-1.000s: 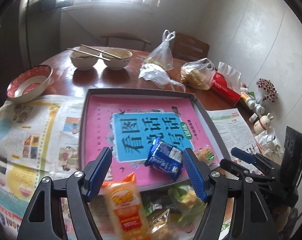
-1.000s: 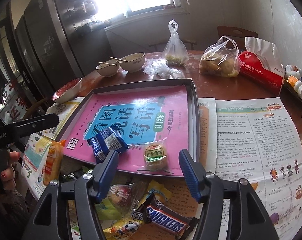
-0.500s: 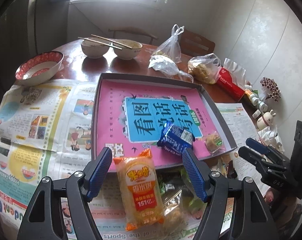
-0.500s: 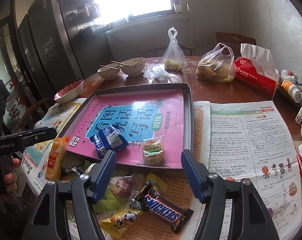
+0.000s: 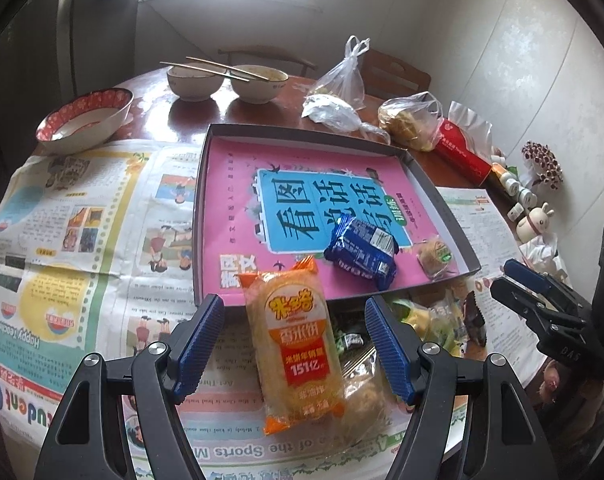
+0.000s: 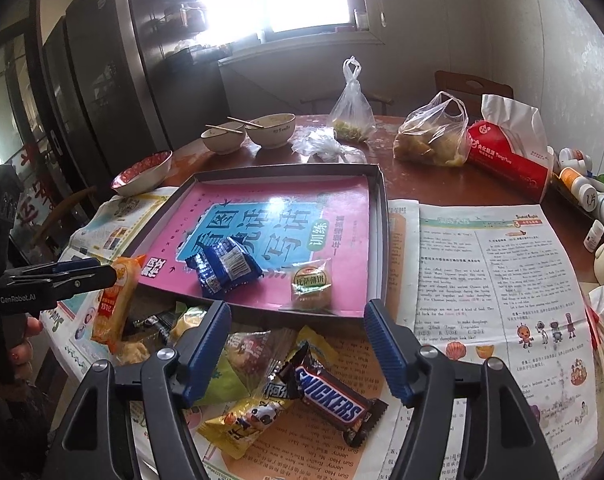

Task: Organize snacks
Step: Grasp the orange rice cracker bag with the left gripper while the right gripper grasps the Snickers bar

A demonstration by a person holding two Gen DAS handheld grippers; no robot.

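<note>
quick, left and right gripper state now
left gripper: open, holding nothing, over the orange rice cracker pack
right gripper: open, holding nothing, above the snickers bar

My finger pads are ribbed blue on black arms. The rice cracker pack is orange and yellow with a red label. The tray is dark grey, lined pink and blue. The Snickers bar is brown, lettered blue on white.

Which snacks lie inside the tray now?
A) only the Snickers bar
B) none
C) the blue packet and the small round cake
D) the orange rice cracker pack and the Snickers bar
C: the blue packet and the small round cake rest on the pink book inside the tray.
</note>
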